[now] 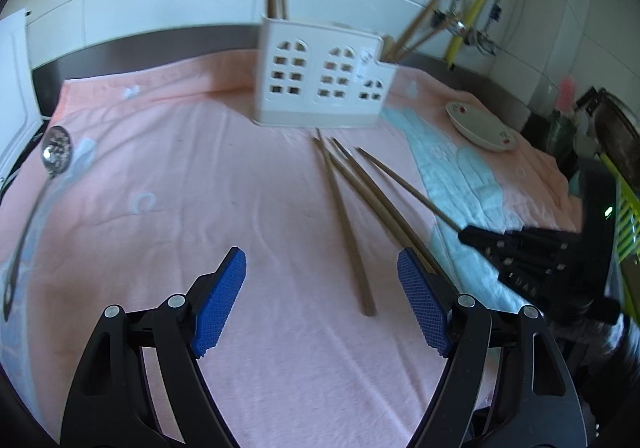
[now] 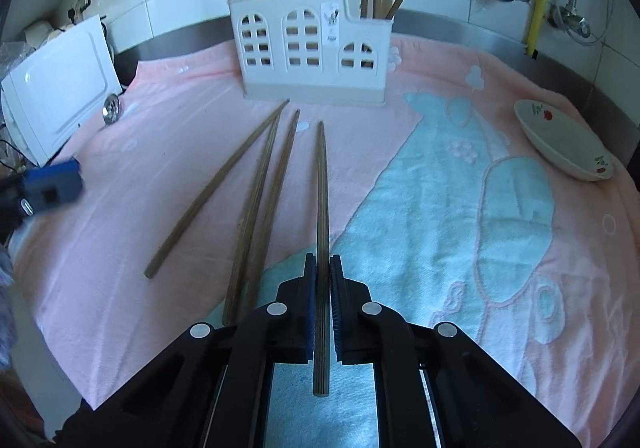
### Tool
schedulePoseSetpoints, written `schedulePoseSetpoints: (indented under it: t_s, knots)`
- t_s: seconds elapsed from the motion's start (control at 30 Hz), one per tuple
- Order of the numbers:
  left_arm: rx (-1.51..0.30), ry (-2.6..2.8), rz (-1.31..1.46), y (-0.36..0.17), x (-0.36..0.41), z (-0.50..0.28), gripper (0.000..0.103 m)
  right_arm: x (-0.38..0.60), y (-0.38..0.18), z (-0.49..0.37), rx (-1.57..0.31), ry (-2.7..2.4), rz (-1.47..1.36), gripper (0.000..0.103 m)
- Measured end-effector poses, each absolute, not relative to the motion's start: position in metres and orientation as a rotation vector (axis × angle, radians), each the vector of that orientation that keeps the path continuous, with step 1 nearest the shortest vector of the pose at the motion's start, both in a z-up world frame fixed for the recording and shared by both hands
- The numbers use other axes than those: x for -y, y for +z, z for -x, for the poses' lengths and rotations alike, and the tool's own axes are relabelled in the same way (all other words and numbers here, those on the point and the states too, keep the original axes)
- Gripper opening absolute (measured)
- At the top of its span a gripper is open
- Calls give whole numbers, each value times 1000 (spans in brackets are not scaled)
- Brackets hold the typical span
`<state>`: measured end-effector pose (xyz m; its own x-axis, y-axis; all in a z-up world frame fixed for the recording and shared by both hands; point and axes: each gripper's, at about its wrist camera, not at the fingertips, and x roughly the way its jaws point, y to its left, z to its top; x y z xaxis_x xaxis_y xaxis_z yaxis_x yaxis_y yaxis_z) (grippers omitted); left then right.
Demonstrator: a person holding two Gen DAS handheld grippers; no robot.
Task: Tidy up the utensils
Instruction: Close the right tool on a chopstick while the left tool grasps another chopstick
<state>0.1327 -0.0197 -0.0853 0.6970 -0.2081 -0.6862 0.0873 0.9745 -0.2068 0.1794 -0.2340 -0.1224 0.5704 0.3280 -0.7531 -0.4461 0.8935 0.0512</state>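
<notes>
Right claw [image 2: 322,268] clenched on one chopstick [image 2: 321,184], tip toward the white holder [image 2: 316,48]. I see three more chopsticks [image 2: 256,208] loose on the pink towel [image 2: 160,152]. Left claw [image 1: 322,276] released, above them.

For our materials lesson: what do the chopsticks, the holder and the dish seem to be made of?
Chopsticks: probably wood or bamboo, matte brown with lengthwise grain. Holder: likely moulded plastic, smooth white walls with cut-out windows. Dish: apparently glazed ceramic, glossy white with painted red flowers.
</notes>
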Motion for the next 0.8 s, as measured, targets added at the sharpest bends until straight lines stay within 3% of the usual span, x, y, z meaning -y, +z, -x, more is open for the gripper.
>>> schedulePoseSetpoints:
  t_s: [0.37,0.53,0.8]
  knots:
    - [-849,-212,171,-105,50,-157,56,250,-65,-173,-716,463,121,7]
    - [-894,-211,200,-119,54,-174,30,252,-43,-170,-671,467,126,7]
    - [-933,-170,221,-132,59,-194,18,257,-32,-169,-653,460,136,7]
